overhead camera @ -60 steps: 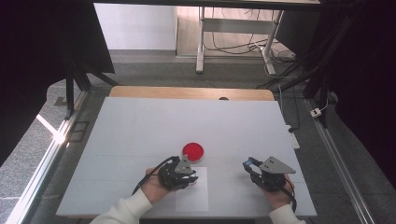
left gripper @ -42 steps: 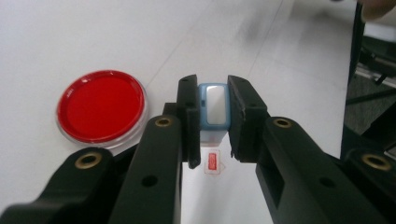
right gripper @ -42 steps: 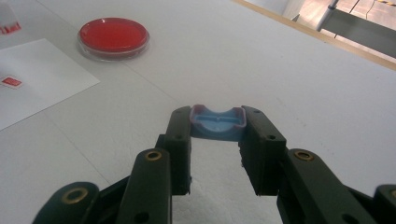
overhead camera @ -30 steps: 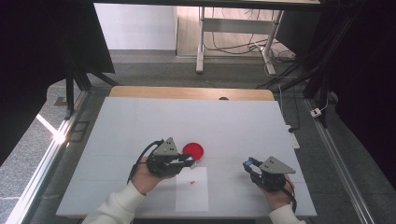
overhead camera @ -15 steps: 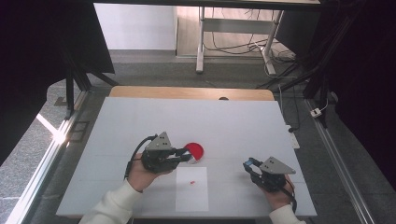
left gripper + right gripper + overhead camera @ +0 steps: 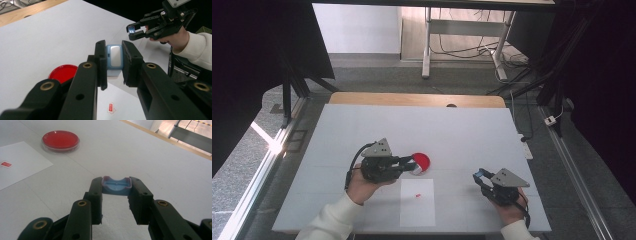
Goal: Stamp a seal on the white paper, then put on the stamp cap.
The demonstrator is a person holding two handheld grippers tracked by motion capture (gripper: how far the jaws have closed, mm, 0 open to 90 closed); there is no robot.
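**Two blue bits in hand, dish waiting**

While the left gripper (image 6: 408,165) is clenched on a small light-blue block with a grey face (image 6: 114,57), it's holding it up off the worktop, right next to the red dish (image 6: 419,161); from the high view the fingers look like they're at the dish's edge, though I can't tell if anything's touching. Over on the other side, the right gripper (image 6: 481,177) is clenched on a shallow blue cap-like piece (image 6: 116,185), held low over the white worktop (image 6: 462,130), well apart from the dish.

Between the two hands there's a white sheet of paper (image 6: 417,202) lying flat with a tiny red mark (image 6: 418,195) on it, just in front of the dish.

My read on progress: both pieces are picked up, so the grabbing part is done. What's left looks like either bringing the two blue pieces together or setting them down somewhere, maybe in the dish. They're well apart right now, so I'd call it early-to-middle.
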